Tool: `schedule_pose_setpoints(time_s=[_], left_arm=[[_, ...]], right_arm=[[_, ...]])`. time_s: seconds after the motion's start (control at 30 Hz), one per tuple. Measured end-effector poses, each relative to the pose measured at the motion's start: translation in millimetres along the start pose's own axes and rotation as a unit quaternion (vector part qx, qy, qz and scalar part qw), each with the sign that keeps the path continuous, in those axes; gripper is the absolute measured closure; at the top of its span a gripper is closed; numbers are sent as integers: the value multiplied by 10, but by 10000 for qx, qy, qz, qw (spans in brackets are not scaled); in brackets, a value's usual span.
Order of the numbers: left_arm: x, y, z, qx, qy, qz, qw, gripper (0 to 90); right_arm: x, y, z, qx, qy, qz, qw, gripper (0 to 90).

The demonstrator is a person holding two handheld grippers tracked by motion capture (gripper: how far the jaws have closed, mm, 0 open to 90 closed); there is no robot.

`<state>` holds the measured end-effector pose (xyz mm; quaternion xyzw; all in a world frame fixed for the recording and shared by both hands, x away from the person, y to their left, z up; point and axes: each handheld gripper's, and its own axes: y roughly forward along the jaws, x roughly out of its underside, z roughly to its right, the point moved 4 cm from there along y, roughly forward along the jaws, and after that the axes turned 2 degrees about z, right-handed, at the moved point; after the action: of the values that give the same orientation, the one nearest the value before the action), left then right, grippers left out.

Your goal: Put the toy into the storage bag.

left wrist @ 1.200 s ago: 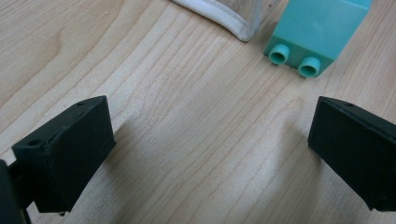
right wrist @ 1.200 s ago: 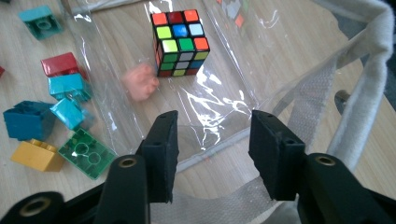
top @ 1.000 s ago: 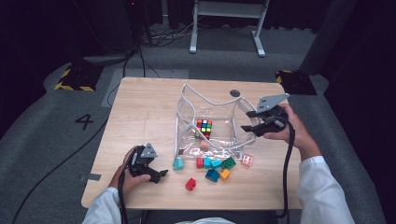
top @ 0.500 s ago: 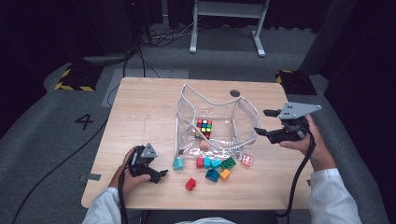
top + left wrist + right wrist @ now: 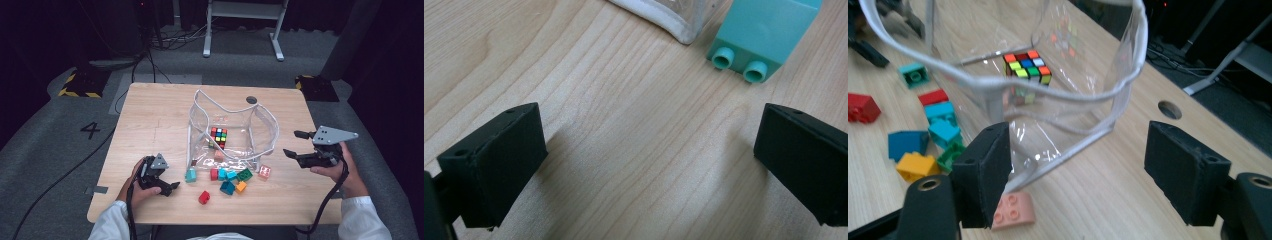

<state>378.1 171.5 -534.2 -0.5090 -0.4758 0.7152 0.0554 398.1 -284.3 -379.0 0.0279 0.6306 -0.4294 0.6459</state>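
One sign can be read: a dark number "4" (image 5: 91,130) is marked on the grey floor, left of the worktop (image 5: 150,120).

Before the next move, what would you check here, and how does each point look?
1. Right gripper empty: ok. Its jaws have just been opening, nothing between them.
2. Left gripper open and empty: ok, bare wood between the jaws.
3. Bag mouth open: ok, the rim stands wide.
4. Cube inside the bag: ok.
5. Bricks in reach: ok. The mint brick lies just ahead of the left gripper, the pink brick by the right one.
6. Bag will stay put when a brick goes in: cannot tell.
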Motion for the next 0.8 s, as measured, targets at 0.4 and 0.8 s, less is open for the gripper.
schedule_pose_setpoints(time_s=[0.4, 0.8], left_arm=[[0, 0, 0, 2, 1, -2, 10000, 4], [0, 0, 0, -1, 2, 0, 10000, 4]], right_arm=[[566, 400, -243, -412, 213, -237, 9986, 286], [885, 778, -362, -706, 544, -404, 9952, 290]])
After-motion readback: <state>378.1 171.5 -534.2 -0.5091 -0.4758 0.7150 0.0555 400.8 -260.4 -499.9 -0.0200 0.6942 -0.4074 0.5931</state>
